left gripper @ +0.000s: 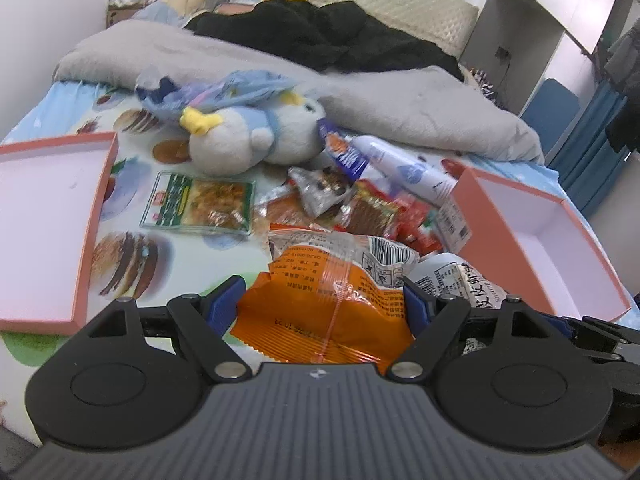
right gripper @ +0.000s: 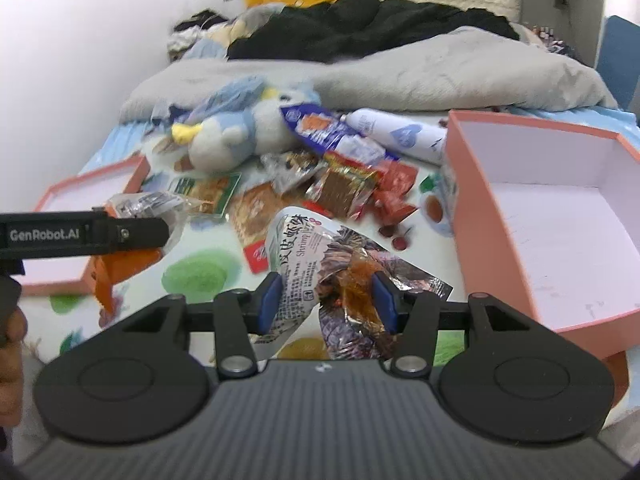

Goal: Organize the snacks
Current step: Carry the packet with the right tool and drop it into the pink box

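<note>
My left gripper (left gripper: 320, 300) is shut on an orange snack packet (left gripper: 332, 276), which it holds above the bed; its blue pads (left gripper: 226, 300) press the packet's two sides. My right gripper (right gripper: 327, 302) is shut on a white and silver shrimp snack packet (right gripper: 308, 248), also lifted. In the right wrist view the left gripper (right gripper: 132, 236) shows side-on at the left, with the orange packet (right gripper: 120, 264) hanging from it. A pile of several loose snack packets (left gripper: 352, 200) lies on the printed bedsheet between a shallow pink lid (left gripper: 90, 240) on the left and a deeper pink box (left gripper: 492, 208) on the right.
A blue and white plush bird (left gripper: 248, 136) and a white spray bottle (left gripper: 408, 168) lie behind the pile. A green flat packet (left gripper: 200, 204) lies beside the lid. A grey blanket (left gripper: 400, 92) and black clothes (left gripper: 320, 32) cover the far bed. A person's hand (right gripper: 12, 340) shows at the left edge.
</note>
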